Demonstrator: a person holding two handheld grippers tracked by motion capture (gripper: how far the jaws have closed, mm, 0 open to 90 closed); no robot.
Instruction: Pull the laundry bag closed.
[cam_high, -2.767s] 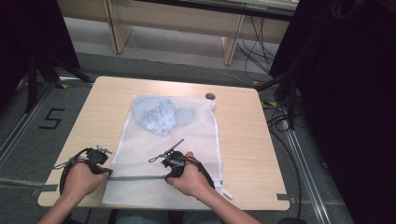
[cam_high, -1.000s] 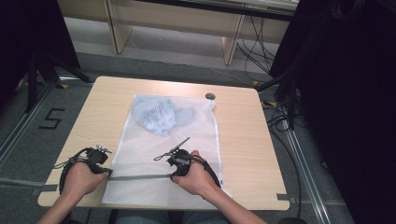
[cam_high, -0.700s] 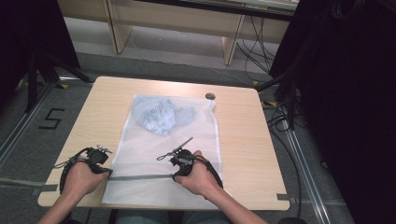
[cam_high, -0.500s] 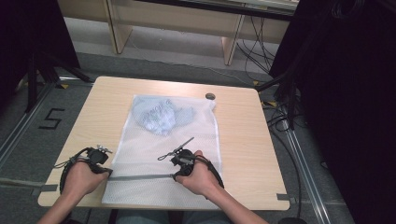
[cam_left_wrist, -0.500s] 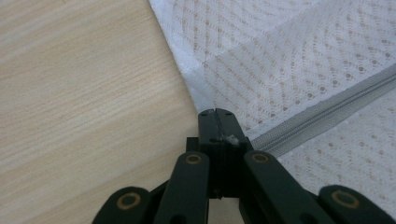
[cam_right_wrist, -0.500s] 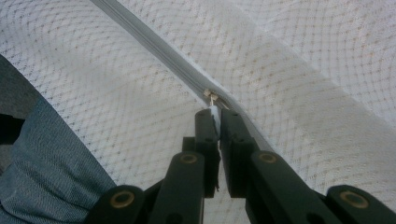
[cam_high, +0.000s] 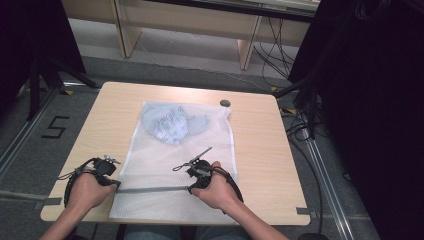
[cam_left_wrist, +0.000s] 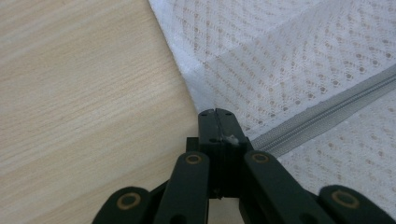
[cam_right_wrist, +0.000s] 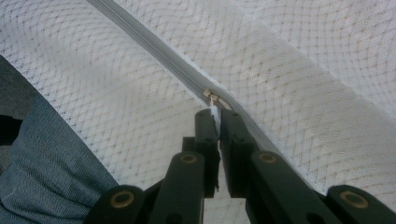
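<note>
I have the right hand-held gripper (cam_right_wrist: 215, 113) pinching the zipper pull (cam_right_wrist: 212, 99), the left hand-held gripper (cam_left_wrist: 215, 113) clamping the mesh bag (cam_high: 170, 165) edge at lower left.

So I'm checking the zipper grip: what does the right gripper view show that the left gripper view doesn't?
Right gripper view: the right gripper shut on the zipper pull, with a denim-clad leg beneath. Left gripper view: the left gripper pinching the bag's edge at the zipper's end, beside bare wooden table. Both: the white mesh bag and its grey zipper.

White mesh bag (cam_high: 170, 165) (grey zipper (cam_high: 155, 189))
</note>
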